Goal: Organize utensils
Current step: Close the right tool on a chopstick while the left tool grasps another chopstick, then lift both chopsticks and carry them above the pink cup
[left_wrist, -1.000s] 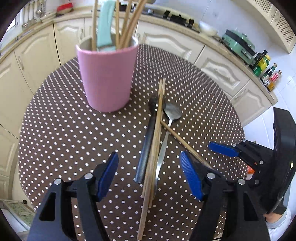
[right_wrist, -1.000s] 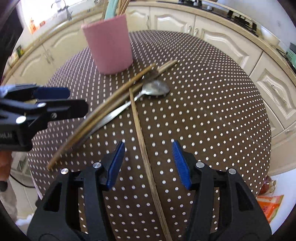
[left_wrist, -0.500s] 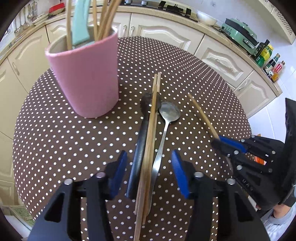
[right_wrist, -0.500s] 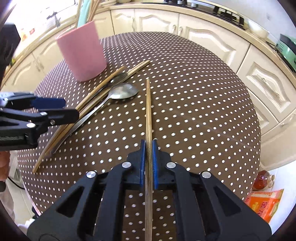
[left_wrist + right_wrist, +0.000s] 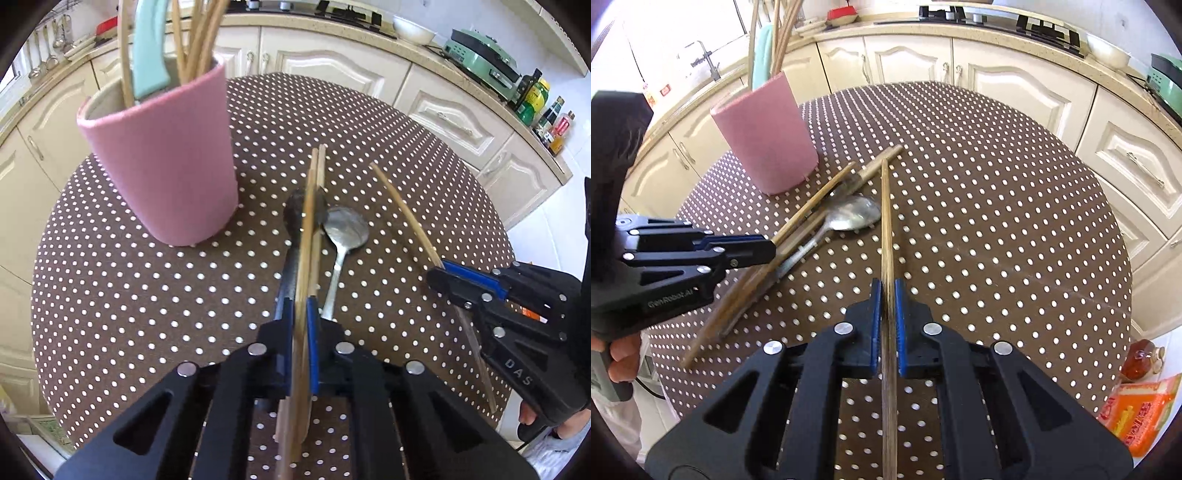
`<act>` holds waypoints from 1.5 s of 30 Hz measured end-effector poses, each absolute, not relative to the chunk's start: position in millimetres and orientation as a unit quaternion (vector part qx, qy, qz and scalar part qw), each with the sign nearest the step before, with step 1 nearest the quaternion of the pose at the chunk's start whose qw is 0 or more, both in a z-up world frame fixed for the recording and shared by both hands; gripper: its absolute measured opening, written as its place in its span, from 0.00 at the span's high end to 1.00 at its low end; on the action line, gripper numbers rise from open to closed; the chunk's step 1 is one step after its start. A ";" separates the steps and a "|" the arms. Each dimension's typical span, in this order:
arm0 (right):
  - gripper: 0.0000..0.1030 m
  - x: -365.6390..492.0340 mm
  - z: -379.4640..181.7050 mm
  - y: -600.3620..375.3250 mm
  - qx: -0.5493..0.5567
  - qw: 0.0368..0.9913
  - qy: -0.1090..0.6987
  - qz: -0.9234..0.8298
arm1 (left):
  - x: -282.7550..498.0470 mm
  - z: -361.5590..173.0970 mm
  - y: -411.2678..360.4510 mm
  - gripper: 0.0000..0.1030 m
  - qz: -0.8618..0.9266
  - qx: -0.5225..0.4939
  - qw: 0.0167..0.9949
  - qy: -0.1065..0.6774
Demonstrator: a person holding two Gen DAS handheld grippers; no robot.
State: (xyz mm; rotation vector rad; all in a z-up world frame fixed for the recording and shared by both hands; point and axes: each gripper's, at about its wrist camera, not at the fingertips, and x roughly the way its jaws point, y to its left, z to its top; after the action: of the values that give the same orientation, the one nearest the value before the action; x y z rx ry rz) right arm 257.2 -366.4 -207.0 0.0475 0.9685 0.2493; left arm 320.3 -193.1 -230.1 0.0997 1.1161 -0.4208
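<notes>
Utensils are split now between your two tongs, the bench and the pink cup. Your left tongs are closing on the pair of wooden chopsticks, and the blue pads already press on the sticks near their lower end, in the lower middle of the left wrist view. You take them low, I think, so that the long free part can point toward the cup. Your right tongs are closed on a single chopstick, which runs straight up the middle of the right wrist view; its far tip seems lifted a little off the bench.

Just beside the pair lie a black-handled utensil on the left and a steel spoon on the right, both flat on the dotted cloth. They lie so close that they could be dragged when you lift.

The pink cup stands upright in the upper left, already holding several chopsticks and a mint-green handle.
</notes>
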 end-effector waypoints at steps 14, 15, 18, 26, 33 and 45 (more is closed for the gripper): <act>0.93 255.1 -161.3 -350.1 0.072 0.904 0.390 0.161 | 286.9 -170.2 -159.0 0.94 -0.218 -0.010 0.879 0.424; 0.93 255.2 -157.4 -348.1 0.074 0.906 0.384 0.163 | 285.0 -164.6 -155.9 0.94 -0.219 -0.016 0.883 0.416; 0.93 255.5 -145.5 -344.4 0.084 0.911 0.365 0.171 | 277.2 -149.5 -144.5 0.94 -0.222 -0.030 0.893 0.391; 0.93 273.5 -152.9 -322.6 0.038 0.894 0.421 0.150 | 280.9 -144.3 -134.4 0.94 -0.202 -0.030 0.893 0.401; 0.76 282.7 -190.7 -303.9 0.013 0.860 0.488 0.146 | 286.7 -172.1 -124.2 0.94 -0.191 -0.039 0.877 0.440; 0.94 284.6 -211.3 -288.8 -0.031 0.850 0.505 0.150 | 283.4 -175.7 -119.4 0.94 -0.199 -0.037 0.877 0.436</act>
State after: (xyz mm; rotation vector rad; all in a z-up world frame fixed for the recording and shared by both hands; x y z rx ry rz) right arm 284.6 -288.8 -211.3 -0.0647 1.0634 0.3157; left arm 283.4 -119.4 -175.7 -0.0765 0.9096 -0.4157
